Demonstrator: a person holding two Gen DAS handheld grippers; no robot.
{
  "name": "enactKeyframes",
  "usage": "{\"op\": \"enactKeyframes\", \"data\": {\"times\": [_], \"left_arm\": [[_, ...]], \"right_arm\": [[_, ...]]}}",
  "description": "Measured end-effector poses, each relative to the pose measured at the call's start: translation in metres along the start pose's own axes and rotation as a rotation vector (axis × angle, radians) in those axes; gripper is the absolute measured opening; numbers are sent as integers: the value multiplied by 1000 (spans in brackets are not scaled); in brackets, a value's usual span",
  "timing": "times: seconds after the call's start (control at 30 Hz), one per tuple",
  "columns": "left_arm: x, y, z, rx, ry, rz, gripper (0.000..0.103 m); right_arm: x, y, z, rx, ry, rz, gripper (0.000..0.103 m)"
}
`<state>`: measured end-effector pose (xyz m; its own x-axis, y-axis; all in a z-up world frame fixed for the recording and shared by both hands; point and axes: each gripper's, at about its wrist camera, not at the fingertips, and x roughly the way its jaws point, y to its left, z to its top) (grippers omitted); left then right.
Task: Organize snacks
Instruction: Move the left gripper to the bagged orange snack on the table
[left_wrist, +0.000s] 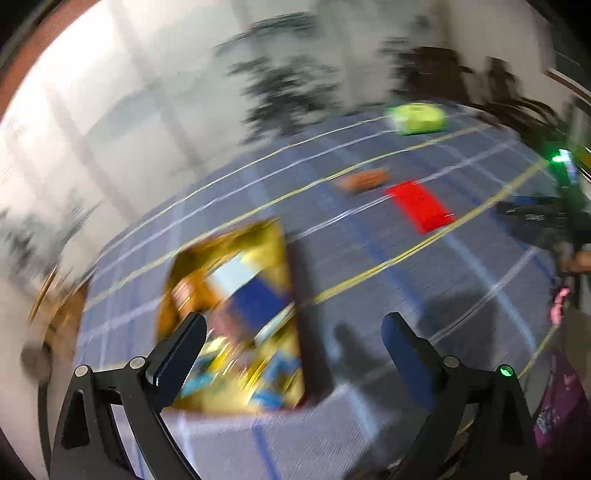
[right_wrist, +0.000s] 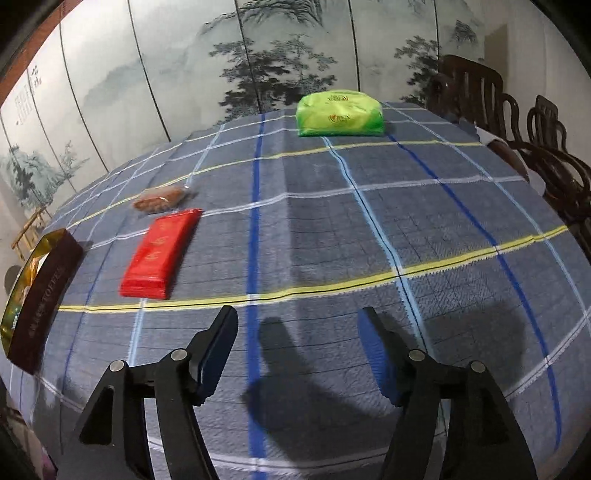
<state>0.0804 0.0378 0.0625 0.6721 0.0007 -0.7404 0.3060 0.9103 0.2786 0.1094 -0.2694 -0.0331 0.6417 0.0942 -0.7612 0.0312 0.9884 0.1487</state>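
A desk (right_wrist: 461, 206) covered in a blue plaid cloth (right_wrist: 314, 229) is seen from both wrist cameras, and the red packet (right_wrist: 159, 254) serves as the landmark. The red packet lies flat on the cloth, its long axis running from the near edge away toward the painted screen (right_wrist: 184, 74), with the far end angled slightly rightward in the right wrist view. Just beyond its far end, a small brown snack in clear wrap (right_wrist: 162, 199) is seen, lying crosswise and close to the packet without clearly touching it. Far beyond and to the right of the red packet, a green bag (right_wrist: 340, 114) rests near the desk's far edge, its long axis lying across the view. To the left of the red packet, well apart from it, a gold box with a dark maroon side (right_wrist: 40, 295) is placed, its long axis running roughly parallel to the packet's. In the blurred left wrist view the same gold box (left_wrist: 236, 317) lies directly ahead of the left gripper (left_wrist: 291, 347), whose fingers are spread wide with nothing between them; the left finger overlaps the box in the picture, though contact cannot be told. The right gripper (right_wrist: 299, 343) is held above bare cloth, nearer than the red packet and to its right, its fingers likewise parted widely and holding nothing. Dark wooden chairs (right_wrist: 517, 122) stand beyond the desk's right edge.
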Motion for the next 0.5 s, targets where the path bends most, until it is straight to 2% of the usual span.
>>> {"op": "enactKeyframes", "data": {"times": [0.2,0.3,0.33,0.4,0.43,0.5], "left_arm": [[59,-31,75,270,-44,-199,95],[92,-41,107,426,-62,-292,91],[104,-45,117,469,-44,-318,90],[134,-47,138,523,53,-417,89],[147,-48,145,537,88,-438,83],[170,-51,159,582,113,-427,73]], "right_arm": [[5,-4,0,7,-13,66,72],[5,-4,-2,9,-16,99,74],[5,-5,-2,10,-16,108,75],[5,-6,-2,13,-16,123,78],[5,-6,-3,13,-16,129,78],[5,-5,-3,9,-16,149,79]]}}
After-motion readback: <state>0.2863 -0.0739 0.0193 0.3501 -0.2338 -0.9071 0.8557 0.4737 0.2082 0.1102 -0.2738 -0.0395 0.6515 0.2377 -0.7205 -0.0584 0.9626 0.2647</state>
